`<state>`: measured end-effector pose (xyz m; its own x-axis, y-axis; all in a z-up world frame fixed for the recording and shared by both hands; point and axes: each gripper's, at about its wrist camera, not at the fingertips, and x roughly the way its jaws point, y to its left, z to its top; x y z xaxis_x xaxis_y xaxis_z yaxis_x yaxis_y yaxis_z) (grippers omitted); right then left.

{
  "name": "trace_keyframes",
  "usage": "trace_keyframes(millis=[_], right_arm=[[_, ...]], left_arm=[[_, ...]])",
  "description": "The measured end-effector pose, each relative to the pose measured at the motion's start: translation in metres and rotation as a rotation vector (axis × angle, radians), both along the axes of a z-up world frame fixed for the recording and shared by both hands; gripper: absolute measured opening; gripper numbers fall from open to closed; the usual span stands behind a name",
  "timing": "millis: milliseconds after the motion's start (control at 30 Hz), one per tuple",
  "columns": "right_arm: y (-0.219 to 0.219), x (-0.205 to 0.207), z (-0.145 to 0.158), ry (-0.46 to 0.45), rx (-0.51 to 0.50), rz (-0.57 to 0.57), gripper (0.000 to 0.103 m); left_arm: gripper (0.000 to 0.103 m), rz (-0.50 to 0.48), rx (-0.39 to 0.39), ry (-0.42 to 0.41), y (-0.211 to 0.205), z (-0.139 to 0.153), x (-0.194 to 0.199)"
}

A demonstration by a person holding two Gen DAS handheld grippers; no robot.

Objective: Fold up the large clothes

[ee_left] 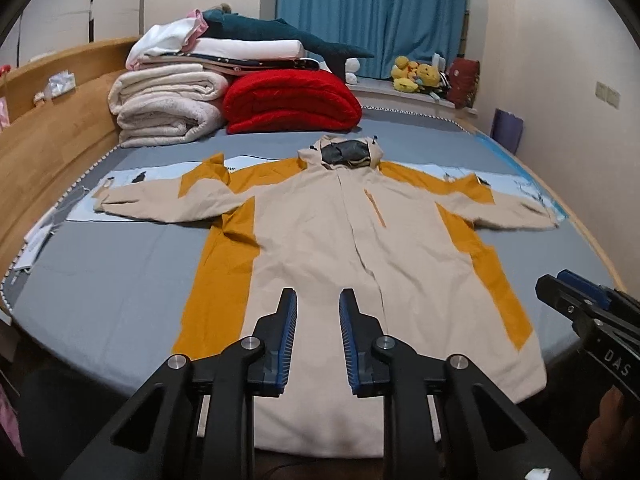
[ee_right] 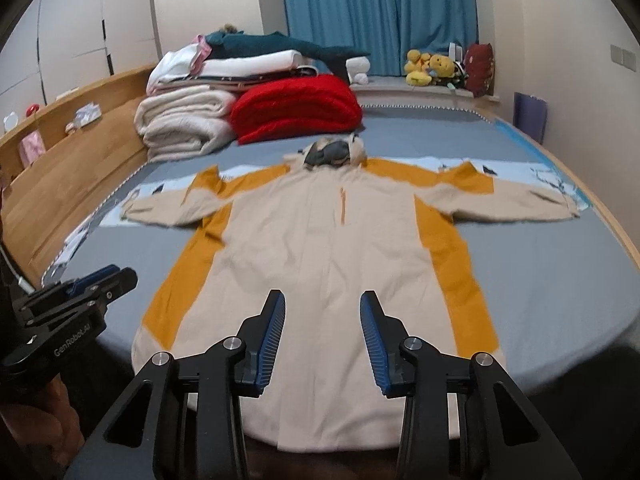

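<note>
My left tongs (ee_left: pixel 318 304) covered part of the jacket (ee_left: pixel 320 232) hem. The near bed (ee_left: pixel 120 272) edge was cut off below. The plush toys (ee_right: pixel 432 66) on the sill were too small to identify. My right-wrist view was slightly blurred.

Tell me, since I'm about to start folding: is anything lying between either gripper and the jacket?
Nothing visible. Left gripper and right gripper hover open over the jacket hem; the folded blankets sit beyond the hood.

red quilt (ee_left: pixel 292 100) | white blankets (ee_left: pixel 168 108) – stacked beside | blue curtain (ee_left: pixel 372 12) | plush toys (ee_left: pixel 416 74)
</note>
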<state>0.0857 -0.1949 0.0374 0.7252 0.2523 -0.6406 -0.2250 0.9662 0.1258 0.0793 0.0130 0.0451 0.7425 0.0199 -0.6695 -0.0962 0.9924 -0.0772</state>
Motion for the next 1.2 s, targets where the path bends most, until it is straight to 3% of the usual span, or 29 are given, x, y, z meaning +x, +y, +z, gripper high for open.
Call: trace_keyframes(millis=[333, 633, 700, 800, 867, 1033, 1200], right_arm=[[0.005, 0.118, 0.028, -0.062, -0.028, -0.031, 0.041], [0.013, 0.219, 0.043, -0.103, 0.013, -0.036, 0.042], [0.016, 0.239, 0.049, -0.133, 0.032, -0.038, 0.056], [0.021, 0.267, 0.059, -0.194, 0.078, -0.031, 0.072], [0.024, 0.281, 0.062, -0.225, 0.102, -0.017, 0.076], [0.028, 0.300, 0.048, -0.294, 0.131, 0.003, 0.076], [0.040, 0.322, 0.029, -0.220, 0.116, 0.031, 0.075]], left_arm=[[0.020, 0.026, 0.027, 0.006, 0.022, 0.007, 0.091], [0.020, 0.059, 0.077, -0.003, 0.049, 0.002, 0.164], [0.020, 0.081, 0.076, -0.001, 0.062, -0.001, 0.184], [0.020, 0.138, 0.092, 0.016, 0.090, -0.010, 0.217], [0.020, 0.178, 0.110, 0.031, 0.113, -0.020, 0.241], [0.020, 0.282, 0.099, 0.061, 0.177, -0.046, 0.279], [0.020, 0.425, 0.130, 0.079, 0.246, -0.079, 0.299]])
